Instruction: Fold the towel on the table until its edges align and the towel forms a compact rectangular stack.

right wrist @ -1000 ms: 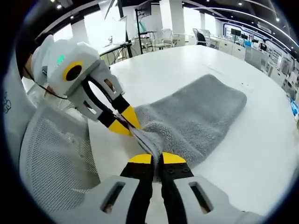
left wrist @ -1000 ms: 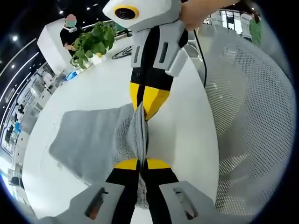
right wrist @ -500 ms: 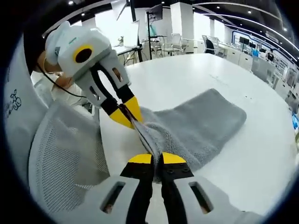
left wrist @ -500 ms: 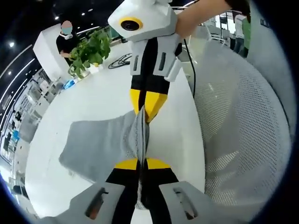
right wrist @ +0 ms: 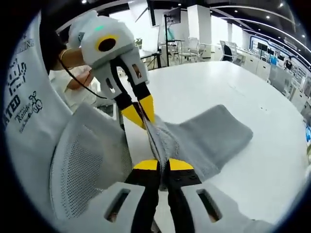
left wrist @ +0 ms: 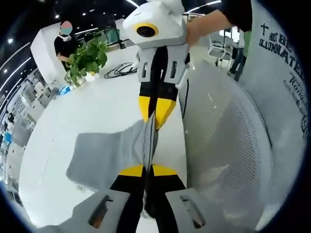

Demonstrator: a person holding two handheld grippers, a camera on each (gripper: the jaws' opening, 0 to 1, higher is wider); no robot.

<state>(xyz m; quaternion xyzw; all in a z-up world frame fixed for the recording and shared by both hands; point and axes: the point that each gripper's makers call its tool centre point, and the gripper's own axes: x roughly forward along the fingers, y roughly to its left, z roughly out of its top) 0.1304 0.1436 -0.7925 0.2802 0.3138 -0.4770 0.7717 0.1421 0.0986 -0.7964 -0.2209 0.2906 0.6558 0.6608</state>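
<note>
Grey terry towel lies partly on the white tabletop, with its near edge lifted clear and stretched taut between my two tools. In the left gripper view my left tool has its yellow-tipped jaws pressed together on one corner of that edge, and the right tool comes in from twelve o'clock, pinching the other corner, so the raised hem runs as a thin vertical ridge between them. In the right gripper view the picture is mirrored: my right tool is clamped on the towel at six o'clock, and the left tool grips the far end of the same edge toward eleven o'clock.

I hold both corners like this because a stretched edge travels as one straight line and should land square on the opposite side. The rest of the cloth trails away to about nine o'clock in the left gripper view, flat and a little rumpled near the lifted part. It sits close to the tabletop's edge, just beside a white mesh chair back.

I judge the fold as started but not laid. The next move, as I see it, is to carry the edge over the flat part and set it down even. A slack corner would skew the stack.

A potted plant stands well apart.
</note>
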